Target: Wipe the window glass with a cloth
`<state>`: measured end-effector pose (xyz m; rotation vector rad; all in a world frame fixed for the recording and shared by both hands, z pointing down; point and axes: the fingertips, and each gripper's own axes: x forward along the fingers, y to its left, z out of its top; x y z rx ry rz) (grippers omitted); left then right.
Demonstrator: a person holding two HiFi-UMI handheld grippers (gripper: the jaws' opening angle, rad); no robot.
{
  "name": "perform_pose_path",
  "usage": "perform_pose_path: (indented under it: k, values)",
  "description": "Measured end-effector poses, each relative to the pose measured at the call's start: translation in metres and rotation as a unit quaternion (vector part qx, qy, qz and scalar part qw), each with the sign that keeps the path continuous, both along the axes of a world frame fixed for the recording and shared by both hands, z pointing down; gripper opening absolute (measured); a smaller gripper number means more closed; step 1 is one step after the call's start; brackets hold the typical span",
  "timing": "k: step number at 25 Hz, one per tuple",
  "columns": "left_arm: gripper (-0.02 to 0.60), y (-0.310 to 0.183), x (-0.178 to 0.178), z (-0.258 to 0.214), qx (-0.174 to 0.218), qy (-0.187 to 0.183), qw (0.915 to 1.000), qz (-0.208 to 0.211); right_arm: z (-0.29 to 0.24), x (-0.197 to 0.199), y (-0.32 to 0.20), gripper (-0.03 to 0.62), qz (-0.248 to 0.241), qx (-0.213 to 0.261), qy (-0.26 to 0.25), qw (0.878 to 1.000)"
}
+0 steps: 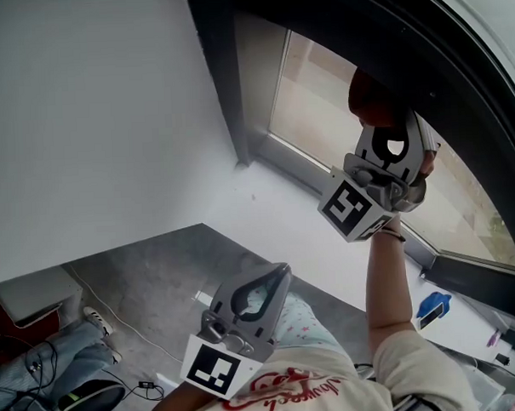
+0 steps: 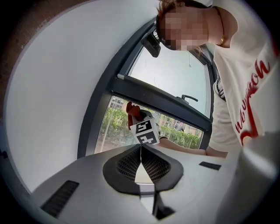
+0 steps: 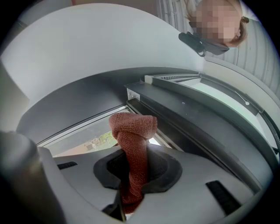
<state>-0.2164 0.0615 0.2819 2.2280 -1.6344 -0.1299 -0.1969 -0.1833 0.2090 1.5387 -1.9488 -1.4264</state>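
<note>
Cloth (image 3: 132,144), rust-red with a nubbly looped pile, is rolled into a thick rope. It is pinched between the jaws of the right gripper (image 3: 136,153), smooth grey plastic with ribbed black pads that close on the roll's lower length. Its long axis runs along the jaws, away from the gripper. The free end folds over into a blunt knob that points at the window glass (image 3: 83,133), far and to the right in the scene. Whether the knob touches the pane cannot be told. The glass is smooth and clear, set in a dark matte frame (image 1: 227,82) beside a plain white wall (image 1: 92,122). The left gripper (image 1: 280,274) is low and near, well apart from the window. Its jaws are pressed together tip to tip with nothing between them, leaving a teardrop-shaped opening behind the tips.
</note>
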Motion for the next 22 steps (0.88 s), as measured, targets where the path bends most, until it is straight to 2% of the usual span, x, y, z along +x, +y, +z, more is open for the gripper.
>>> perform_pose_path:
  k: [4,7,18,22]
  values:
    - [0.021,0.0,-0.007,0.005,-0.004,0.0,1.0,-0.001,0.021,-0.01,-0.002,0.071,-0.01,-0.013,0.027,1.0]
    - [0.021,0.0,-0.013,0.01,-0.005,0.001,1.0,-0.004,0.053,-0.013,-0.005,0.071,-0.004,-0.046,0.044,0.998]
    - [0.021,-0.002,-0.02,0.022,-0.017,0.006,0.9998,-0.004,0.129,-0.029,-0.009,0.071,-0.019,-0.075,0.1,0.992]
    - [0.021,-0.005,-0.02,0.023,-0.023,0.003,0.9997,-0.003,0.147,-0.029,-0.011,0.071,-0.021,-0.088,0.106,0.99]
